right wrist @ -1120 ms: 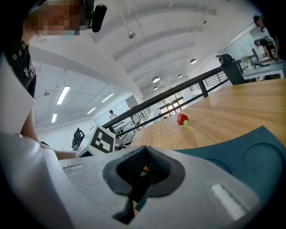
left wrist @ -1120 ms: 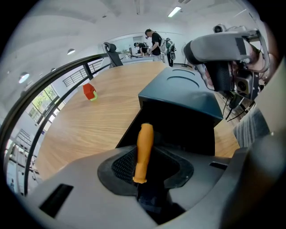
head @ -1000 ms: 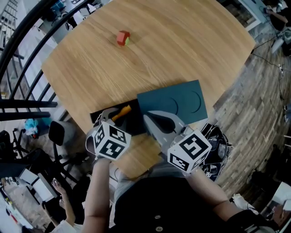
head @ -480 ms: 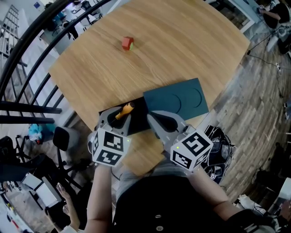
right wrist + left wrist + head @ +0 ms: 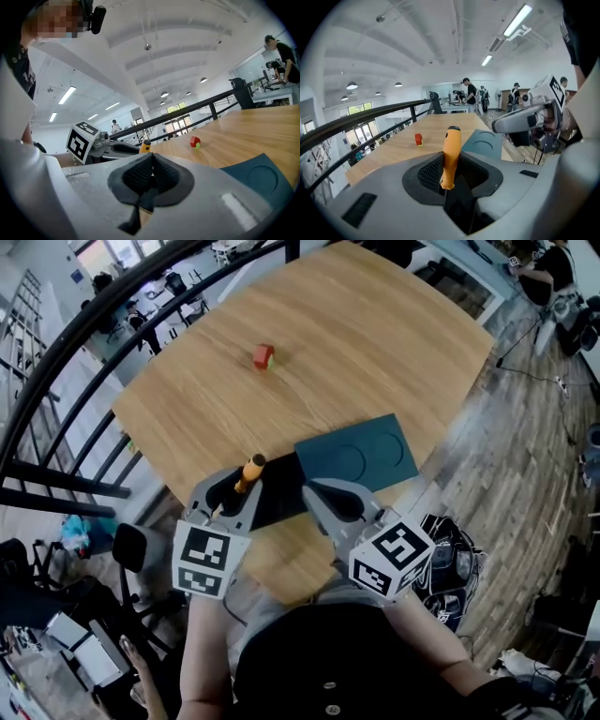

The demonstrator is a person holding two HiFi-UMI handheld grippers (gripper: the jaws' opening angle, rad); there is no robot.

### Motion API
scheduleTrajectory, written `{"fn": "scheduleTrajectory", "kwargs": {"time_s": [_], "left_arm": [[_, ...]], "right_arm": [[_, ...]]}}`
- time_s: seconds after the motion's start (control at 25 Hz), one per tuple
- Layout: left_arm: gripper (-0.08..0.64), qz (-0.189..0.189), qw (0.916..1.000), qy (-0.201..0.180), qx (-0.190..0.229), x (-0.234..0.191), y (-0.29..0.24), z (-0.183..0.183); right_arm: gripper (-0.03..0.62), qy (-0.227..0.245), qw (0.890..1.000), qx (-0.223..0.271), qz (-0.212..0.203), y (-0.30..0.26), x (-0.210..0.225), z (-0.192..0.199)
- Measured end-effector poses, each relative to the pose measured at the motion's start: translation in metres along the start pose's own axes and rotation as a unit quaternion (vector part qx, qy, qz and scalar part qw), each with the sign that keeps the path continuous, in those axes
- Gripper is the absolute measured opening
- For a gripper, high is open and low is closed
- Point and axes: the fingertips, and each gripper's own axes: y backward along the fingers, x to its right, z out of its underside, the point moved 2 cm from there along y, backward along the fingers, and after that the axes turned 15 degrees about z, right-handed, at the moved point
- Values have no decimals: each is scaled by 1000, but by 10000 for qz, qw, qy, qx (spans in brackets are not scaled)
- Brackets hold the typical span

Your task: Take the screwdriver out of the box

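Gripping an orange-handled screwdriver (image 5: 451, 145), the left gripper (image 5: 451, 165) clamps the handle's lower end; only its own view shows this. Head view adds location: the screwdriver is over the open black box (image 5: 281, 504), with the teal lid (image 5: 361, 454) alongside on the round wooden table (image 5: 375, 343). Right gripper (image 5: 151, 164) is pinched closed on nothing. The left jaws hide the shaft. Small red block (image 5: 263, 355): too small to identify.
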Motion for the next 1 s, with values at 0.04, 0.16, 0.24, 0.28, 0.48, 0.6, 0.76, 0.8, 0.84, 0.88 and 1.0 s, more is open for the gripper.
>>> {"fn": "scheduleTrajectory", "kwargs": {"time_s": [0.04, 0.16, 0.24, 0.28, 0.48, 0.6, 0.76, 0.8, 0.84, 0.88, 1.0], "left_arm": [[118, 6, 9997, 153, 197, 0, 4, -5], [118, 69, 9960, 567, 687, 2, 16, -18], [118, 94, 9929, 669, 982, 4, 26, -26], [118, 95, 9910, 704, 1134, 5, 31, -30], [118, -8, 9786, 596, 1971, 15, 59, -52], [118, -5, 9705, 443, 2368, 26, 73, -64], [118, 248, 9601, 677, 2700, 36, 80, -69], [118, 297, 9569, 759, 2789, 38, 81, -69], [118, 332, 9537, 825, 2873, 39, 83, -69], [118, 355, 9509, 877, 2947, 40, 85, -69], [118, 387, 9449, 961, 3105, 43, 91, -65]], "right_arm": [[-3, 29, 10000, 39, 0, 2, -1, -3], [-3, 100, 9999, 137, -2, 8, -5, -10], [-3, 158, 9996, 226, -7, 11, -8, -16], [-3, 189, 9994, 283, -9, 12, -10, -21], [-3, 382, 9979, 523, -94, 21, -21, -37], [-3, 508, 9966, 622, -188, 28, -29, -43], [-3, 540, 9960, 686, -193, 33, -34, -51], [-3, 541, 9960, 678, -187, 34, -34, -52], [-3, 543, 9961, 669, -182, 34, -35, -52], [-3, 543, 9962, 661, -178, 35, -35, -52], [-3, 520, 9963, 669, -172, 39, -37, -50]]}}
